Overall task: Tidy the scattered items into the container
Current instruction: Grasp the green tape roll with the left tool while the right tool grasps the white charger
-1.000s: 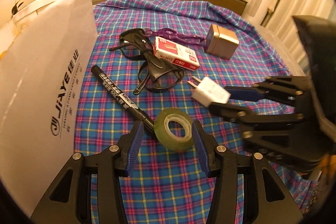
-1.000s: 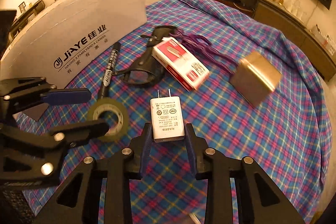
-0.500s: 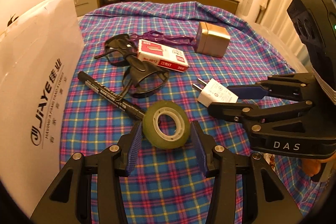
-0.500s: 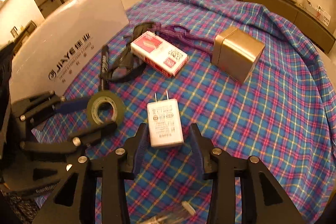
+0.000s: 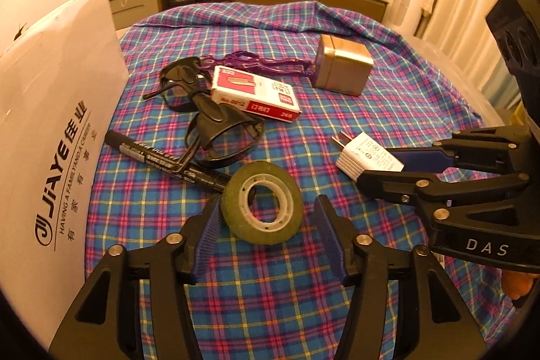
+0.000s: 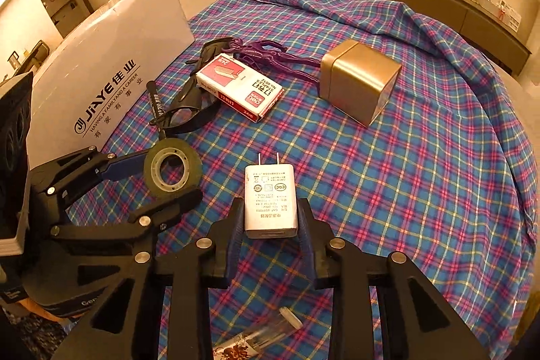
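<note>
My left gripper (image 5: 266, 225) is open around a roll of clear tape (image 5: 262, 202); the roll leans on the left pad, with a gap to the right pad. It also shows in the right wrist view (image 6: 172, 167). My right gripper (image 6: 270, 221) is shut on a white USB charger (image 6: 270, 199), also seen in the left wrist view (image 5: 368, 159). A white JIAYE box (image 5: 50, 123) stands at the left. A black marker (image 5: 162, 159), black glasses (image 5: 209, 113), a red-white staples box (image 5: 256, 93) and a gold tin (image 5: 342, 70) lie on the plaid cloth.
A purple lanyard (image 5: 260, 63) lies behind the staples box. A clear wrapped packet (image 6: 260, 334) lies near the table's front edge under my right gripper. The plaid cloth (image 6: 422, 191) covers a round table. Cabinets line the far wall.
Both grippers have lifted and tilted a little. The right jaws have closed onto the charger. The tape roll has tipped up against the left pad.
</note>
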